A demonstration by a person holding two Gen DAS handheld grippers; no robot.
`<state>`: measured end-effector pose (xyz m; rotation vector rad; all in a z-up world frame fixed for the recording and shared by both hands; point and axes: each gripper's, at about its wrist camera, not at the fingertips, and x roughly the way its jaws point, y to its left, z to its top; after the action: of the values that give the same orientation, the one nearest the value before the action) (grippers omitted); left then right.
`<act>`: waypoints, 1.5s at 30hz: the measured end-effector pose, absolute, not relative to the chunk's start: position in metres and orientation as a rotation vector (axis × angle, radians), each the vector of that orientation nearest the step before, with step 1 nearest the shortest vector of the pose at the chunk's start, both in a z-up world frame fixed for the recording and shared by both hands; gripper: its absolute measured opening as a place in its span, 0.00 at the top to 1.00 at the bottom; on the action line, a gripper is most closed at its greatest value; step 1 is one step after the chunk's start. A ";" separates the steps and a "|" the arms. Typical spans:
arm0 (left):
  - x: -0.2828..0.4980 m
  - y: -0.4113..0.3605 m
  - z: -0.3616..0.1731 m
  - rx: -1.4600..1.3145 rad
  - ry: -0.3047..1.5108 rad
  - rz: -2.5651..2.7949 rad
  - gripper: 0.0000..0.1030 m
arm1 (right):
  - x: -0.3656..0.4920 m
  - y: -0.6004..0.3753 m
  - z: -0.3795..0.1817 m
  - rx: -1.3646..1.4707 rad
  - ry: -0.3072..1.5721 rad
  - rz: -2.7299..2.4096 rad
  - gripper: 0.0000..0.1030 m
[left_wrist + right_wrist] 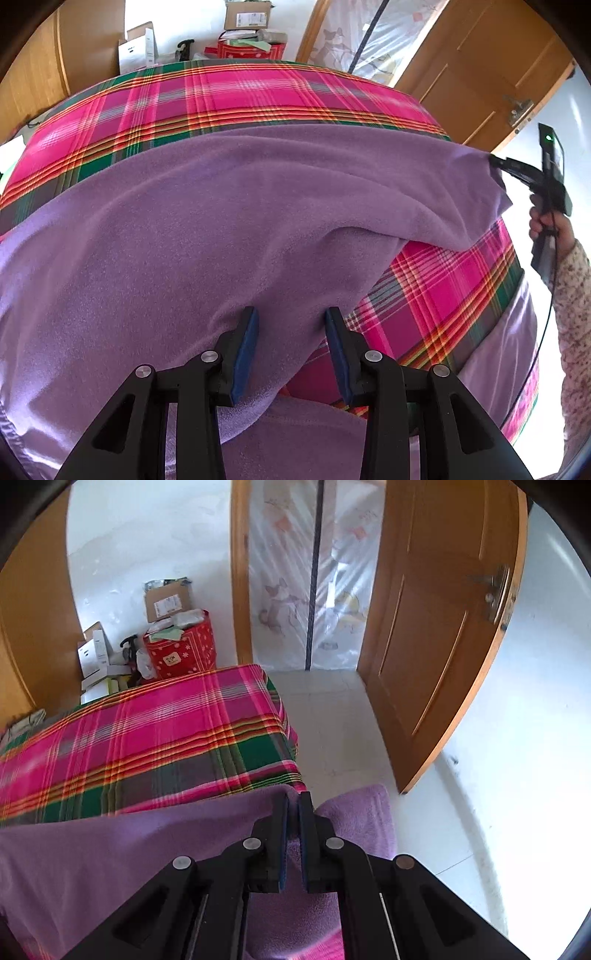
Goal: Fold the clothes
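The right gripper (293, 805) has its two jaws pressed together on a corner of the purple fleece garment (192, 229), only a thin line of cloth between the blue pads; in the left wrist view that same pinched corner is drawn up and out to a peak at the far right, off the bed's edge, which judging by the taut ridge running from it keeps the cloth's edge lifted clear of the surface. The left gripper (291, 332) stands with its jaws wide apart, one pad on either side of a hanging fold at the near edge of the fleece, and clamps nothing; it looks placed to take that edge, though whether it is arriving or has just let go the pictures cannot settle. The fleece spreads across most of the plaid bedspread (236, 96), part of it draped over the near side. Beyond lie a red box (181, 650), cardboard boxes and an open wooden door (443, 627).
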<state>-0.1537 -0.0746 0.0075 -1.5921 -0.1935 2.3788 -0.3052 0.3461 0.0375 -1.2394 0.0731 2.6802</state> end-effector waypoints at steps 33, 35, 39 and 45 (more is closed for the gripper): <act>-0.149 -0.020 0.002 -1.556 0.130 2.479 0.62 | -0.250 0.396 0.000 -1.342 0.493 2.615 0.89; -0.148 -0.017 0.002 -1.550 0.169 2.478 0.62 | -0.252 0.397 0.003 -1.330 0.477 2.612 0.90; -0.147 -0.015 0.001 -1.539 0.220 2.469 0.62 | -0.255 0.397 0.009 -1.306 0.444 2.606 0.90; -0.138 -0.008 0.000 -1.495 0.355 2.467 0.62 | -0.261 0.398 0.018 -1.271 0.395 2.595 0.90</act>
<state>-0.1384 -0.0081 0.0004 -1.4952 0.3549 2.4666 -0.2609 0.3980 0.0177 -1.2705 0.3951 2.5953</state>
